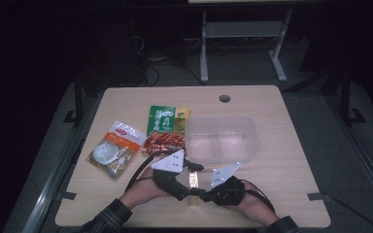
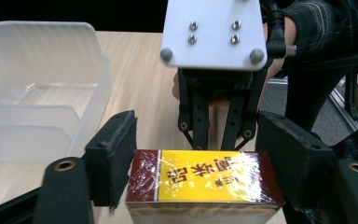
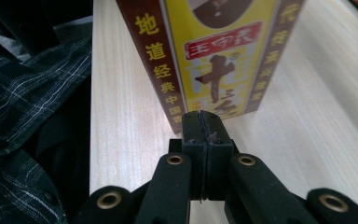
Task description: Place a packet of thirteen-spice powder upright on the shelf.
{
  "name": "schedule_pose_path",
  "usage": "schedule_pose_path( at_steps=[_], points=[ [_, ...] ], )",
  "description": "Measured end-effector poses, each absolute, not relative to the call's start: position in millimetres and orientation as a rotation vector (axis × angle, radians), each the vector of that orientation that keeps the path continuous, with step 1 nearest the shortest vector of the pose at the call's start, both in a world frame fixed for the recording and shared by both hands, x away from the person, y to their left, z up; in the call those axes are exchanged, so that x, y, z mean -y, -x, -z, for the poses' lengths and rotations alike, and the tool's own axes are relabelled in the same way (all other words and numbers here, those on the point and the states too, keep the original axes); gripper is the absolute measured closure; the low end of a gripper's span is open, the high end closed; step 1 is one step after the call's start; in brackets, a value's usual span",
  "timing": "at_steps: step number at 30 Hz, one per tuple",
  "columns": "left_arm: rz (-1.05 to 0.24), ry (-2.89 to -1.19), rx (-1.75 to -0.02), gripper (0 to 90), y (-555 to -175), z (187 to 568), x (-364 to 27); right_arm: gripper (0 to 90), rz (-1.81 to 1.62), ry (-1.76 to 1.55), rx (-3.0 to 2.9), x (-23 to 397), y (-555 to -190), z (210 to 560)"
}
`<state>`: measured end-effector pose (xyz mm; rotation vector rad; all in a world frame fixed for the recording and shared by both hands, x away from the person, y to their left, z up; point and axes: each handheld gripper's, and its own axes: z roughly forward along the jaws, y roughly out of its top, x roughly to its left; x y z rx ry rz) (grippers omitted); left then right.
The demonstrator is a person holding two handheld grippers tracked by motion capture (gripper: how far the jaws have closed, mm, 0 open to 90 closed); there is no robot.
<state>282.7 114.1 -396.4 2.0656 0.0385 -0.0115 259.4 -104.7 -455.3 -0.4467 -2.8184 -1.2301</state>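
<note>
A yellow and dark red box (image 1: 193, 180) with Chinese print stands upright on the wooden table (image 1: 281, 179) near its front edge. In the left gripper view its wrapped top (image 2: 200, 175) sits between my left gripper's (image 2: 200, 158) two pads, which touch its opposite sides. My left gripper (image 1: 190, 190) comes at the box from the left in the high view. My right gripper (image 3: 204, 120) is shut and empty, its tips close to the bottom of the box's front face (image 3: 214, 60). In the high view my right gripper (image 1: 203, 196) is at the box's right side.
A clear plastic bin (image 1: 252, 136) with a divider stands just behind the box, also visible as the bin (image 2: 37, 84). Left of it lie a green snack pack (image 1: 161, 119), a red pack (image 1: 162, 141) and an orange-and-white pack (image 1: 116, 148). A cable hole (image 1: 224, 98) is at the far edge.
</note>
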Motion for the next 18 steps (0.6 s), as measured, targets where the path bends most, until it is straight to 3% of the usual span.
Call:
schedule_pose_path(
  at_steps=[10,13,18],
  points=[
    [0.013,-2.038,-0.081,17.4,-282,387,-124,74.6,1.264,0.56,2.792,125,-261,449],
    [0.009,-2.05,-0.097,16.2,-280,383,-132,60.7,1.259,0.574,2.785,129,-259,446],
    [-0.011,-2.086,-0.151,15.2,-274,380,-148,49.9,1.242,0.553,2.802,130,-259,445]
  ],
)
